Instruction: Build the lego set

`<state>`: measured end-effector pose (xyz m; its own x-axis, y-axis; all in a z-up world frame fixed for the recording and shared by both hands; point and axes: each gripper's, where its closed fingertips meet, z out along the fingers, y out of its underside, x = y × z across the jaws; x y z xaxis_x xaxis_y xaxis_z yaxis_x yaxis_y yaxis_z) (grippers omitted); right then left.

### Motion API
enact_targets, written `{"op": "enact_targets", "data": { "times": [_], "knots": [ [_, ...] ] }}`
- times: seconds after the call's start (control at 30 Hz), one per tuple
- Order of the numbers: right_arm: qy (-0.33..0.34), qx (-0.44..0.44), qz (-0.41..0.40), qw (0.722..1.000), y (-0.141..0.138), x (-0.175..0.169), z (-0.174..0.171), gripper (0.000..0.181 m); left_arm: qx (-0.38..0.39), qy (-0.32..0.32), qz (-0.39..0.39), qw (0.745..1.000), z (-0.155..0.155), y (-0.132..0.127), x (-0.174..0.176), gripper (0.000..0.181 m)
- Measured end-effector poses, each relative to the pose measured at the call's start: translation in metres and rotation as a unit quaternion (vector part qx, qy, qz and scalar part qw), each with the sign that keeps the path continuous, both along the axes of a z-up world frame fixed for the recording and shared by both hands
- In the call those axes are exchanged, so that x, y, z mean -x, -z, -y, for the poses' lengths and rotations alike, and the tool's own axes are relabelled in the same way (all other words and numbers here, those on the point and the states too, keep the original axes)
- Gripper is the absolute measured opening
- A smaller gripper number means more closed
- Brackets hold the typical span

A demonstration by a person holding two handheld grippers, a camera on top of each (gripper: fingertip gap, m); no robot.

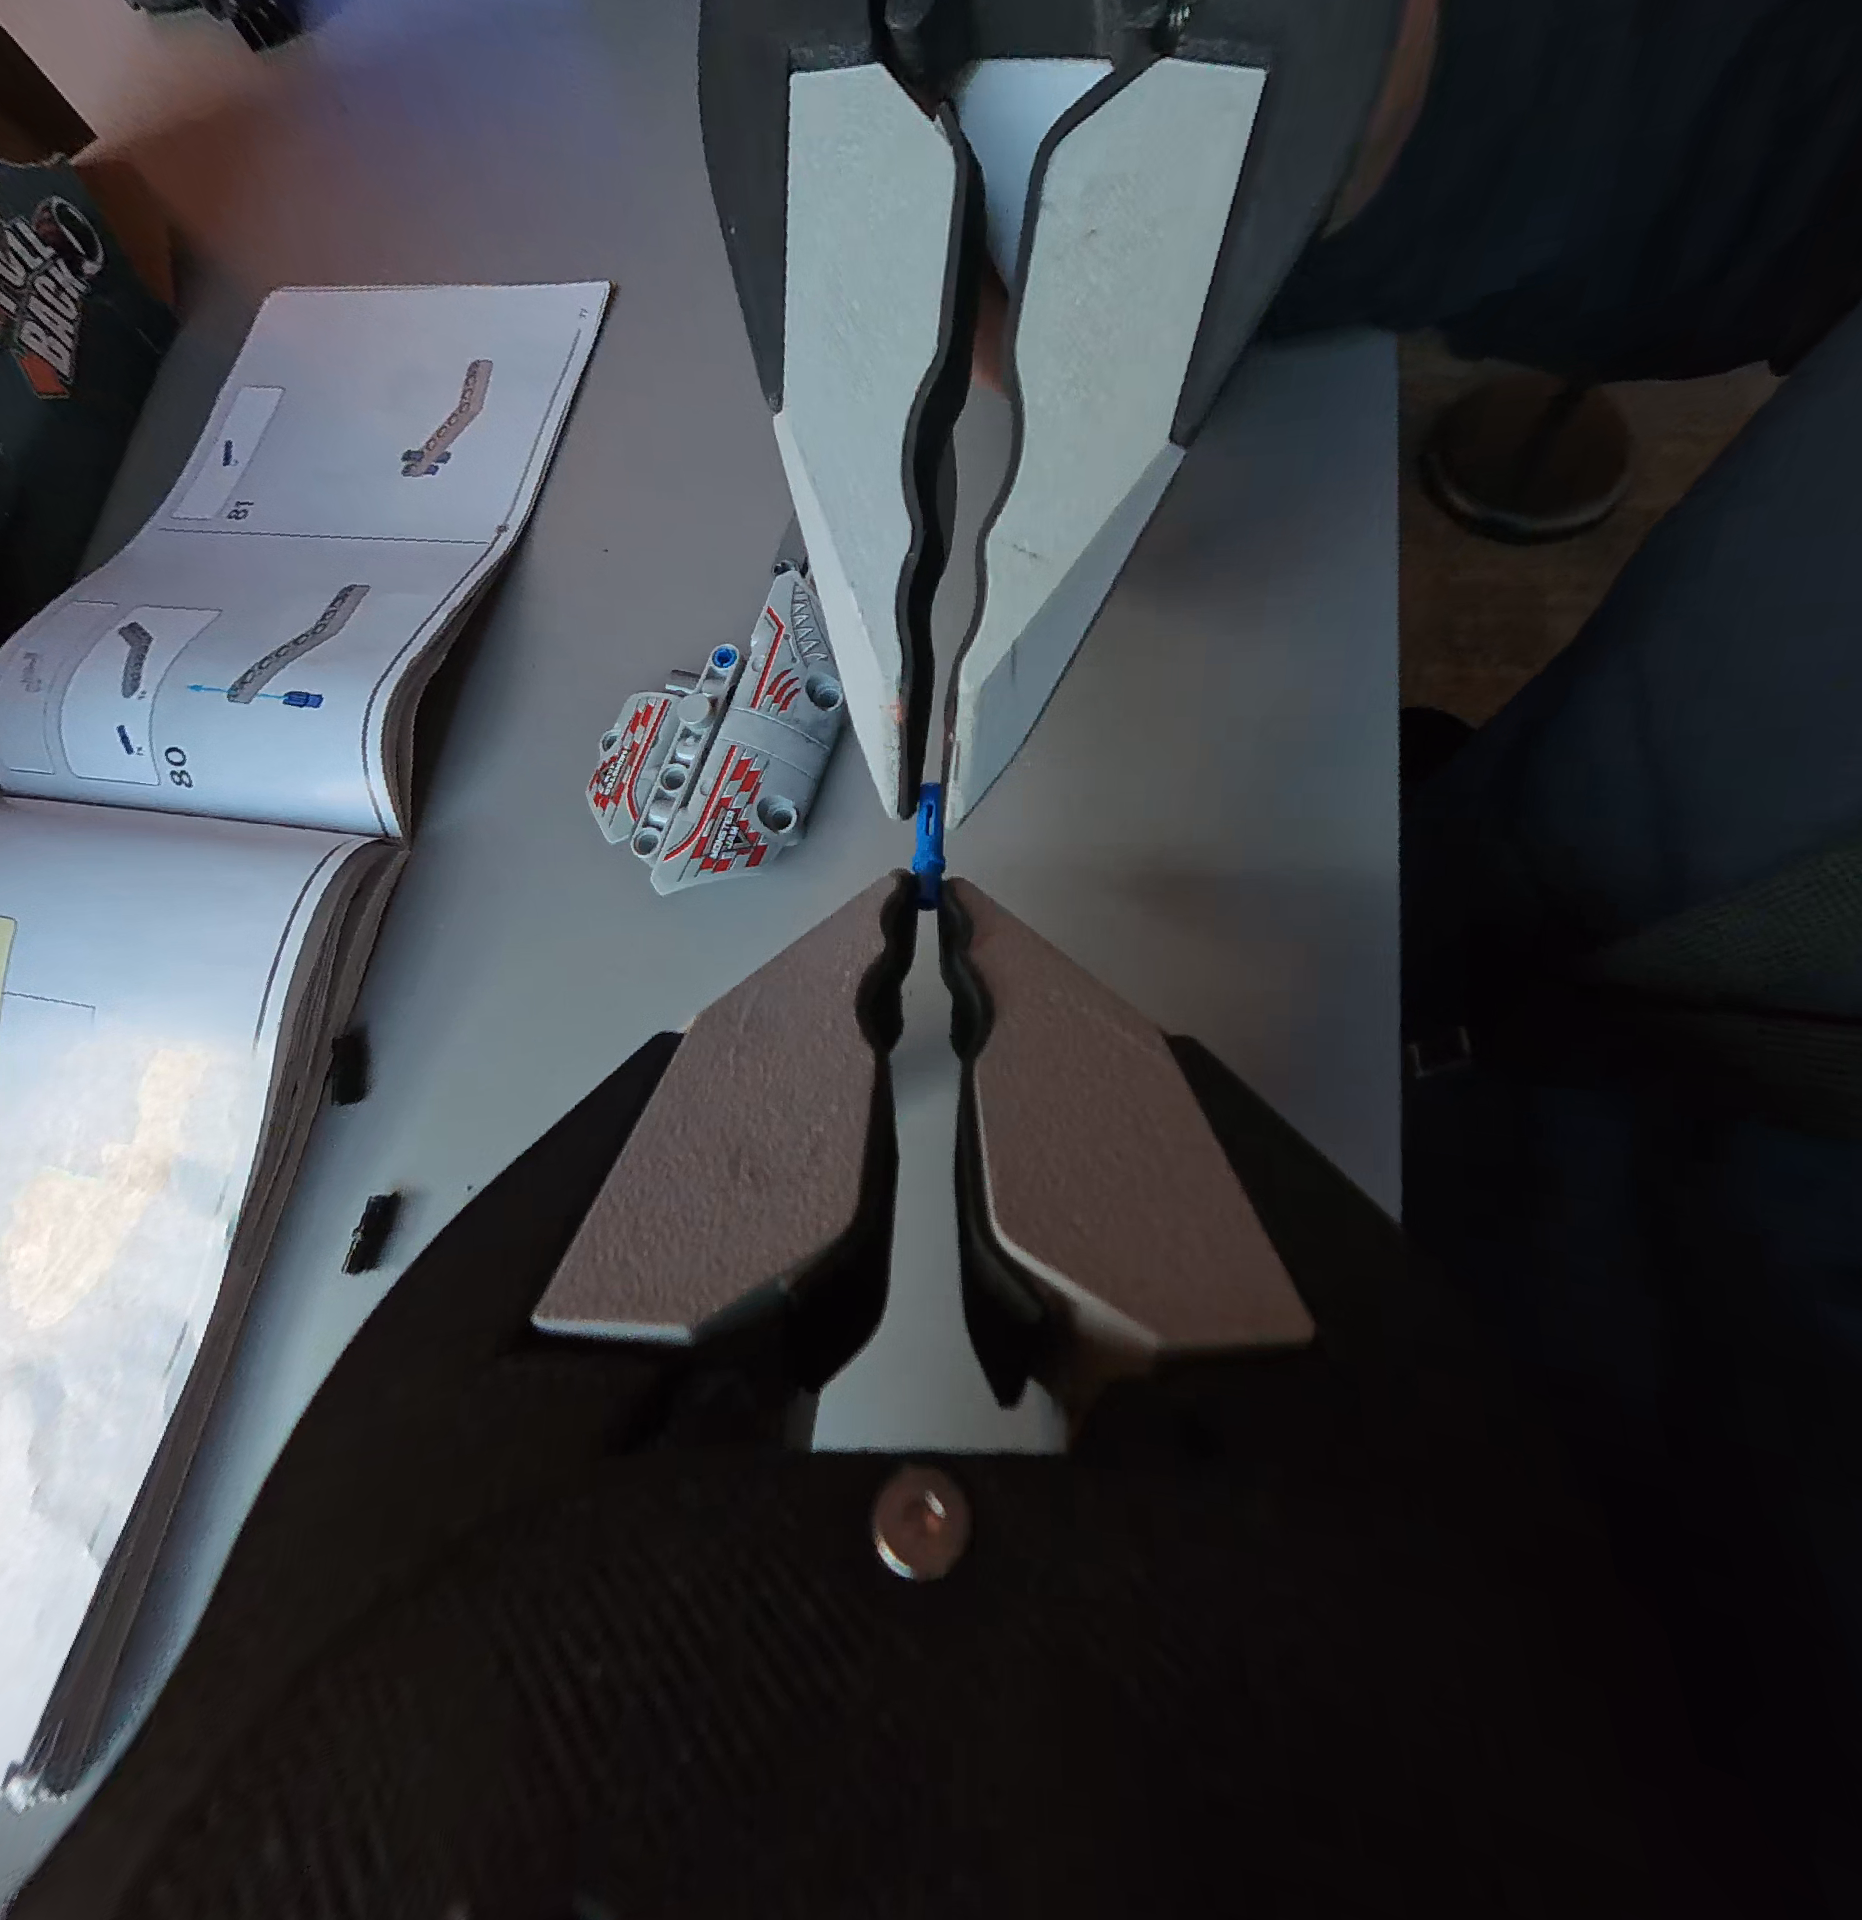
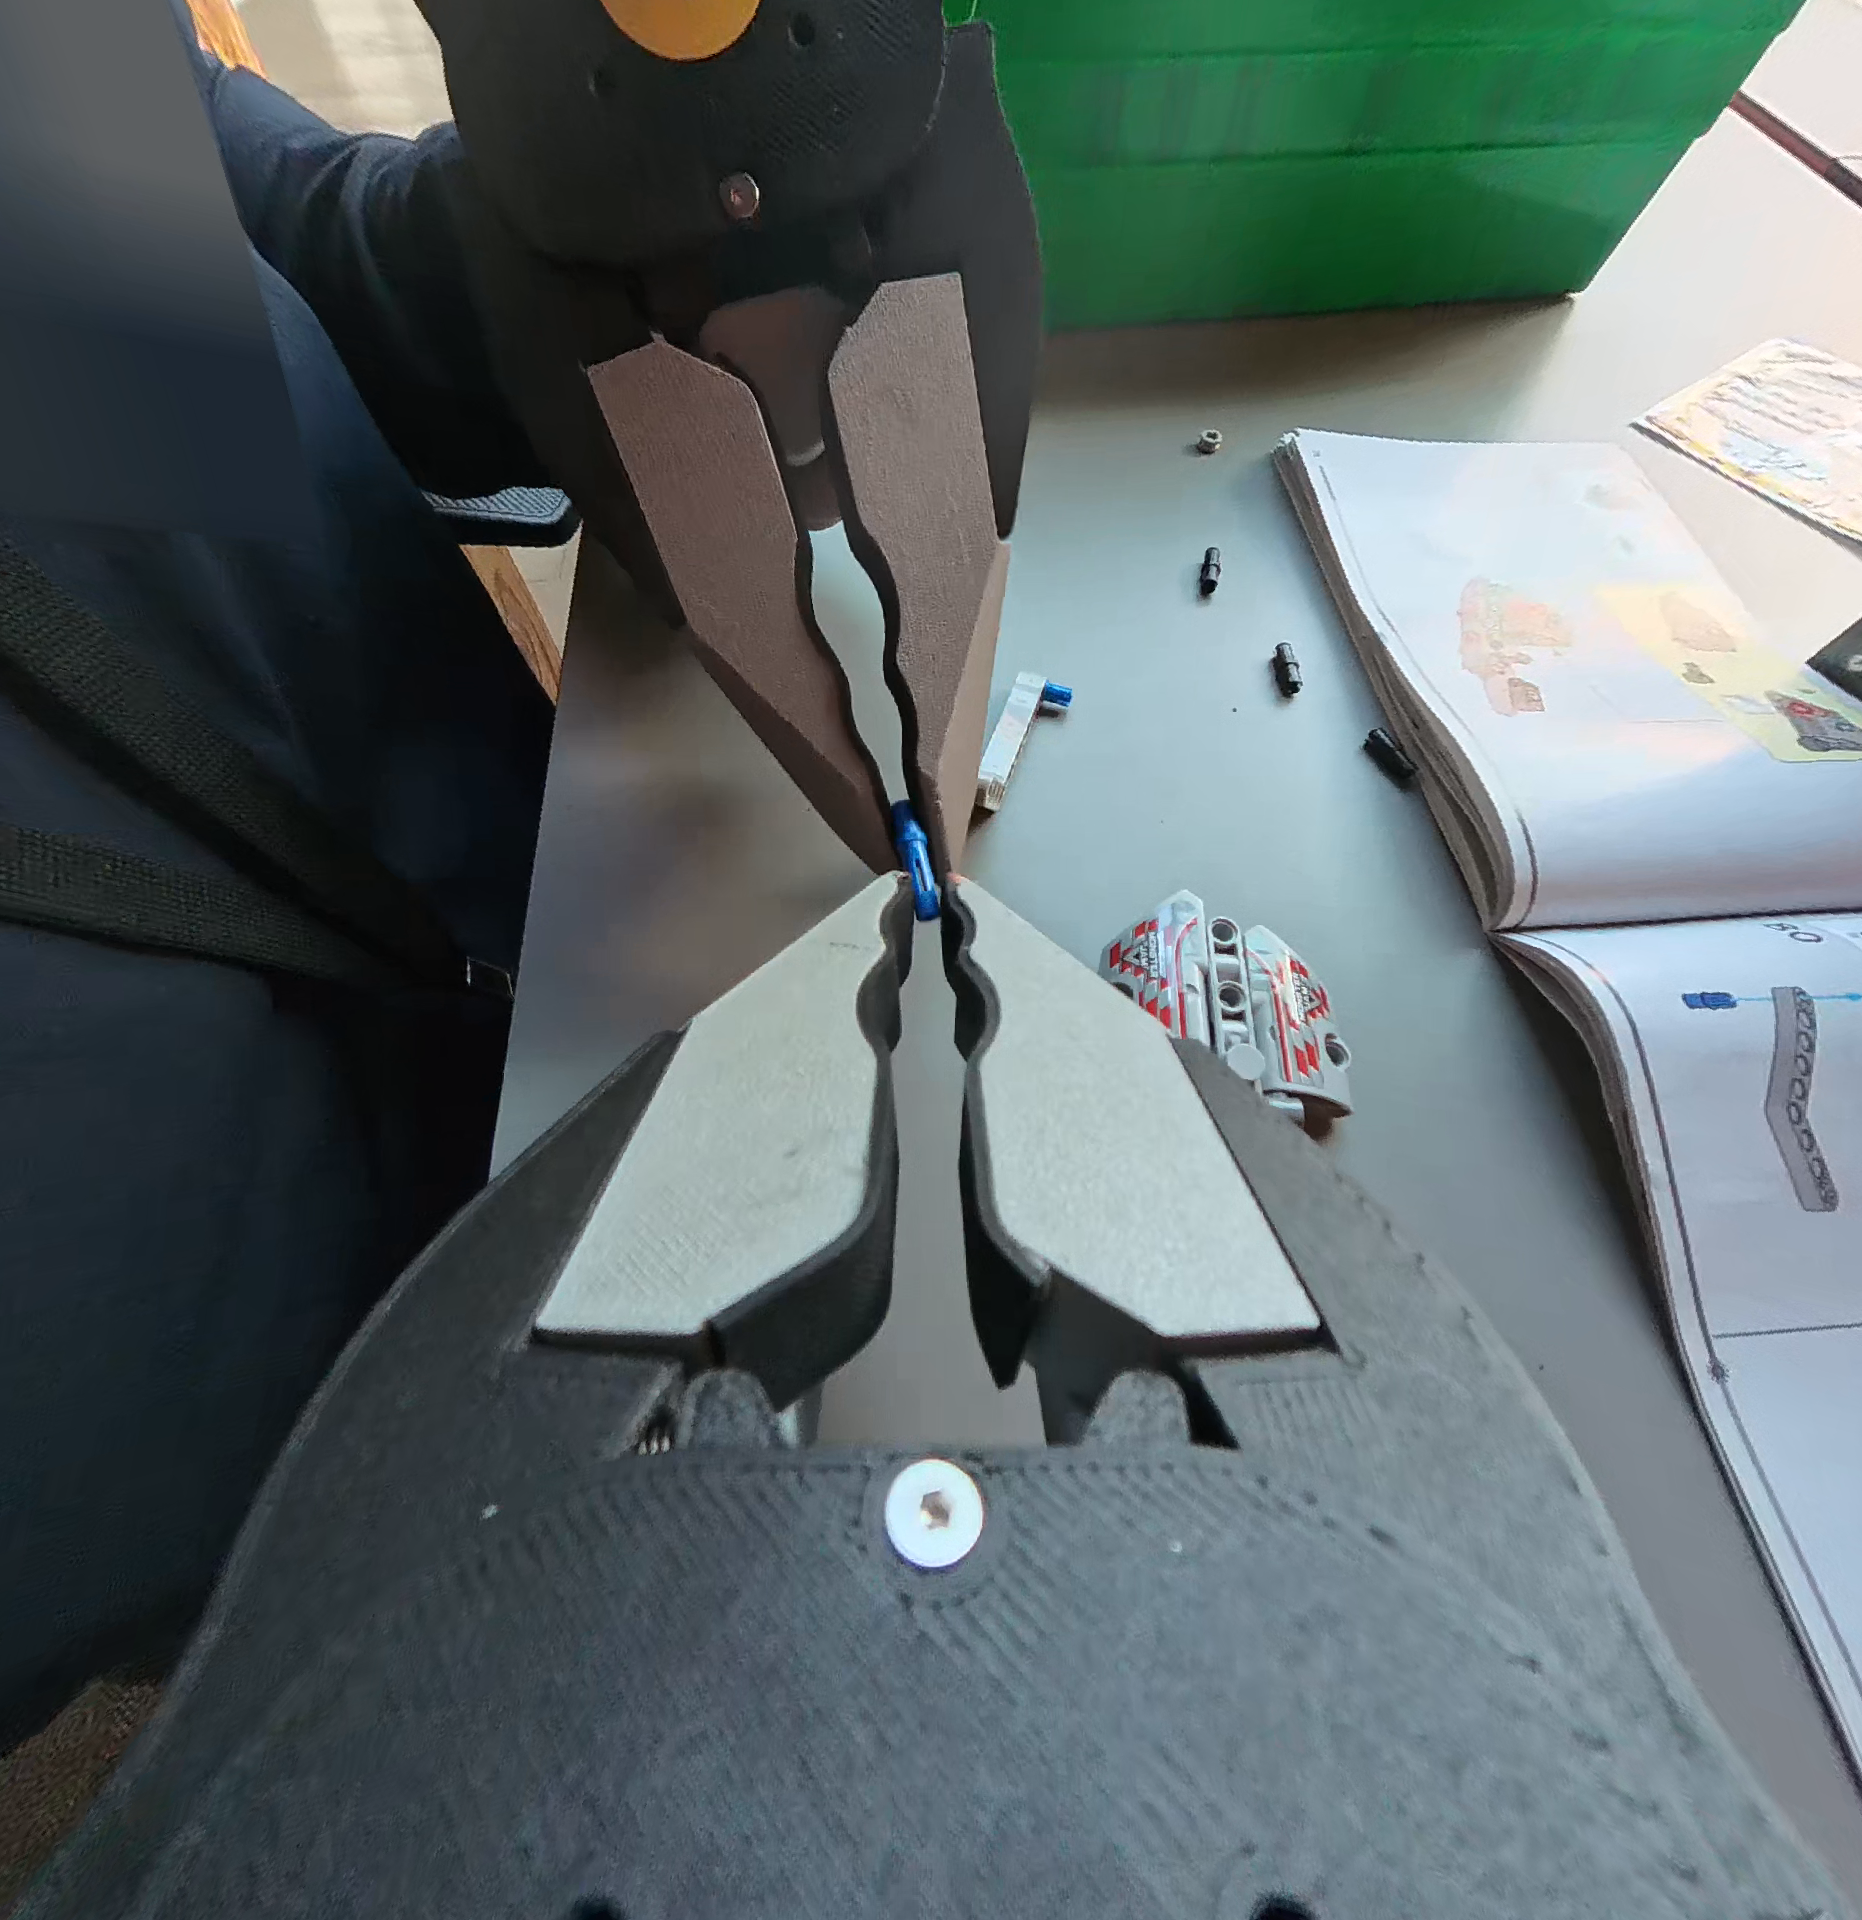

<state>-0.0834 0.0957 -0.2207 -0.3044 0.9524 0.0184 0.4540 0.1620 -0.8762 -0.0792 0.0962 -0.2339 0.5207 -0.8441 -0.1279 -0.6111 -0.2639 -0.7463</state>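
A small blue Lego pin (image 1: pixel 929 840) is held in the air between both grippers, which meet tip to tip above the grey table (image 1: pixel 1218 727). My left gripper (image 1: pixel 927 896) is shut on the pin's near end. My right gripper (image 1: pixel 933 802), with pale fingers, comes from the opposite side and is shut on the other end. In the right wrist view the pin (image 2: pixel 912 847) sits between my right gripper (image 2: pixel 925 899) and the brown-fingered left gripper (image 2: pixel 906 821). A grey assembly with red stickers (image 1: pixel 714 774) lies on the table; it also shows in the right wrist view (image 2: pixel 1228 997).
An open instruction booklet (image 1: pixel 231 623) (image 2: pixel 1633 727) lies beside the assembly. Loose black pins (image 2: pixel 1207 569) (image 2: pixel 1286 668) (image 2: pixel 1390 753) and a white beam with a blue pin (image 2: pixel 1015 738) lie on the table. A green box (image 2: pixel 1322 156) stands behind. The table edge (image 1: pixel 1396 935) and a person's dark clothing (image 2: pixel 179 831) are close. The grippers are tip to tip, or close to it.
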Motion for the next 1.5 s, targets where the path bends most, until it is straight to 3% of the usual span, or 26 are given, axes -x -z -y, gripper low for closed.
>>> {"op": "enact_targets", "data": {
  "times": [0.6, 1.13, 1.5],
  "knots": [
    [-0.008, 0.059, -0.03, 0.998, -0.014, -0.002, 0.004, 0.011, -0.028, -0.023, 0.052, 0.998, 0.0, -0.016, -0.001, 0.0],
    [-0.009, 0.004, -0.008, 1.0, -0.003, -0.004, 0.004, 0.002, 0.014, 0.01, 0.07, 0.997, 0.001, -0.011, -0.01, 0.001],
    [-0.004, 0.027, -0.008, 1.0, -0.004, -0.005, 0.001, 0.002, 0.013, -0.001, 0.095, 0.995, -0.002, -0.017, -0.007, 0.001]
  ]
}}
